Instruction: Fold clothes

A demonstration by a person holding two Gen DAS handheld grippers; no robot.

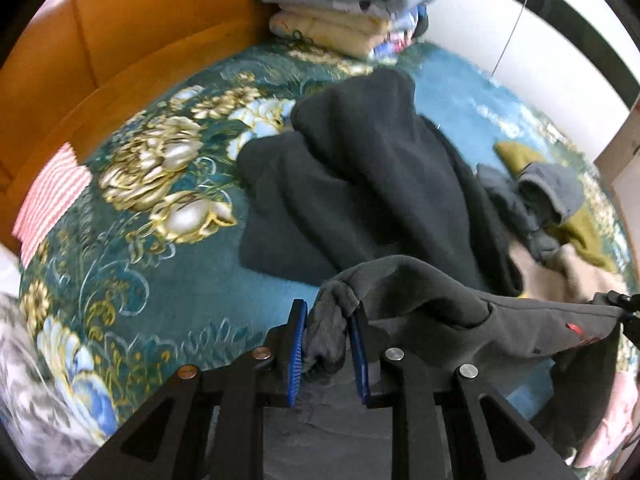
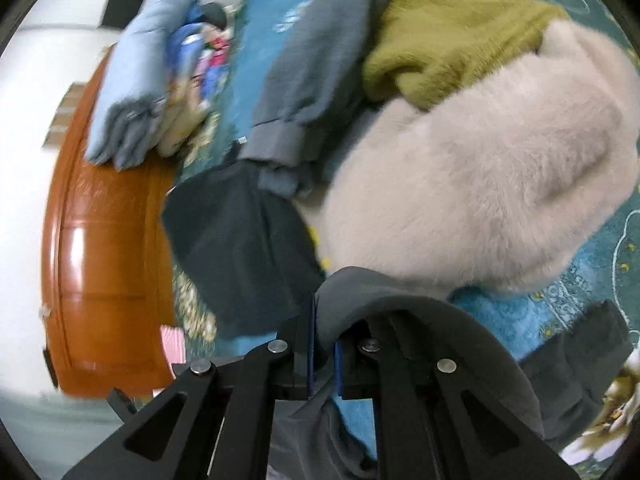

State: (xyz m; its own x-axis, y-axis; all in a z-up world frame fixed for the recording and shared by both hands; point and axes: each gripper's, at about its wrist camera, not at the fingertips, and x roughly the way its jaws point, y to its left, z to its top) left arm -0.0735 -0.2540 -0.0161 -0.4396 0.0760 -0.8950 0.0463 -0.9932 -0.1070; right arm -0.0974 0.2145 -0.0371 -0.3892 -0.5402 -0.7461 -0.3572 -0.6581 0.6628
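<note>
Between the blue pads of the left hand-held gripper, a bunched corner of a dark grey garment is pinched tight, the jaws closed on the cloth. From that grip the fabric stretches taut to the right, lifted above the bed, with a small red mark near its far end, where part of the right hand-held gripper shows at the frame edge. In the right wrist view the right hand-held gripper is likewise clenched on an edge of the same dark grey garment, which arches over the right finger and hangs down below the jaws.

Beneath both lies the bed's teal floral blanket, patterned with gold and white flowers. A striped red-and-white cloth sits at its left edge. Just beyond the held fabric a black garment lies roughly folded on the blanket. Beside it, to the right, a fluffy beige garment rests in a heap, touching an olive-green sweater and a slate-grey garment with a cuffed end.

Farther back, against the glossy orange wooden headboard, stands a stack of folded bedding, grey on top and cream below. A white wall with a dark strip runs behind it.
</note>
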